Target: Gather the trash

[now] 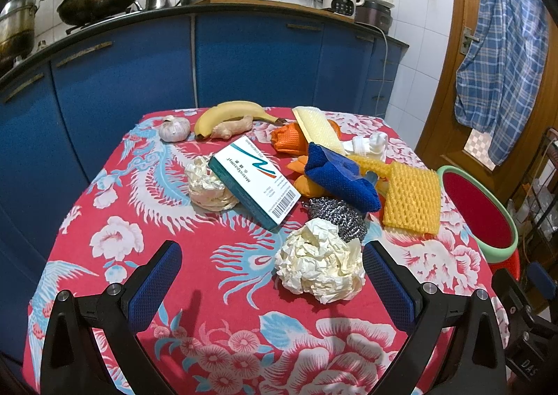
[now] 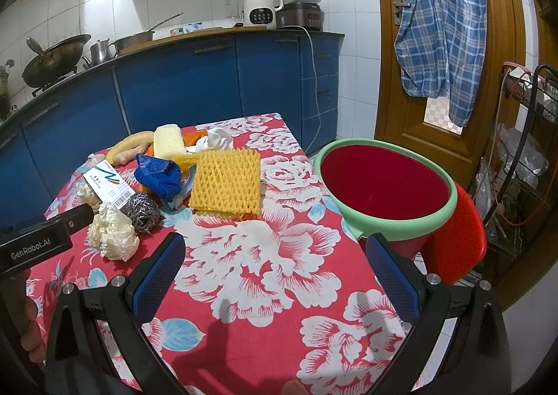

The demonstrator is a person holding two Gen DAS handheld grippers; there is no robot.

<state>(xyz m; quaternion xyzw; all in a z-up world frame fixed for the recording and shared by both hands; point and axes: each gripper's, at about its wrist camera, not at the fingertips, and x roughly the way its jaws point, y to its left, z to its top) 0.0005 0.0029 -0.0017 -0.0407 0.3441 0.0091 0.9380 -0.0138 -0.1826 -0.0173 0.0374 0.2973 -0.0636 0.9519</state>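
Left gripper (image 1: 272, 274) hovers low, fingers wide and empty, with the crumpled paper ball (image 1: 319, 260) against its right finger, so a closing pinch could shove it away. It's creamy, creased, lying on the bench (image 1: 195, 276) by the steel scourer (image 1: 336, 217). Right gripper (image 2: 275, 267), also wide and empty, faces the red bin (image 2: 383, 185).

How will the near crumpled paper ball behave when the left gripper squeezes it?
The crumpled paper ball looks light and loosely wadded, so it likely compresses between the pads. Its irregular folds suggest it won't roll far if nudged.
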